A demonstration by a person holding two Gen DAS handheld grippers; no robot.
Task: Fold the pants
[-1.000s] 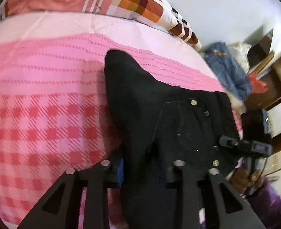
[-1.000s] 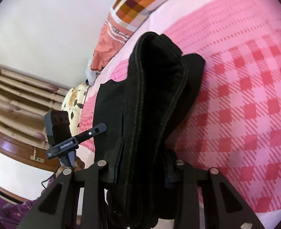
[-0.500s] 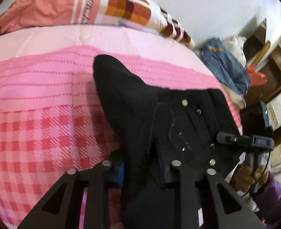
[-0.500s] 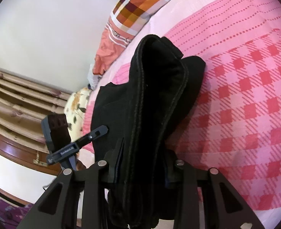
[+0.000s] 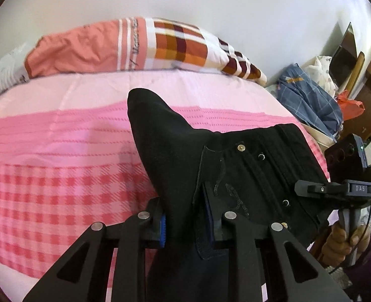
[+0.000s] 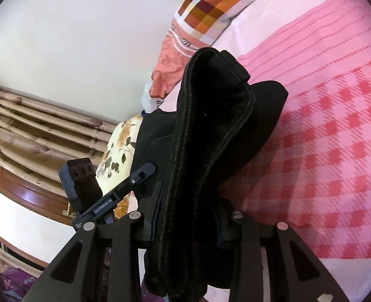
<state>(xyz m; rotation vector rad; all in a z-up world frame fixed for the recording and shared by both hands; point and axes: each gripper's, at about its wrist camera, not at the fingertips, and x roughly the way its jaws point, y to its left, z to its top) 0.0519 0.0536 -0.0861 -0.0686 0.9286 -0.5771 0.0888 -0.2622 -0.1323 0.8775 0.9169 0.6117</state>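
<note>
Black pants (image 5: 235,156) with metal studs near the waistband hang bunched between both grippers above the pink bed (image 5: 46,188). In the left wrist view my left gripper (image 5: 188,224) is shut on a fold of the cloth, blue pads pressing both sides. In the right wrist view my right gripper (image 6: 190,219) is shut on a thick stacked seam edge of the pants (image 6: 210,125). The pants' far end still rests on the sheet. The right gripper's body (image 5: 336,190) shows at the right of the left view, held by a hand (image 5: 341,239).
A checked orange and white pillow (image 5: 135,45) lies along the wall at the bed's far side. Blue clothes (image 5: 308,100) are piled off the bed's right end by wooden furniture. A floral cushion (image 6: 120,151) and curtains (image 6: 34,125) are on the other side.
Both grippers have risen with the pants, lifting the near part of the cloth off the sheet. The left jaws have drawn in tighter on the fold. More wall shows in both views.
</note>
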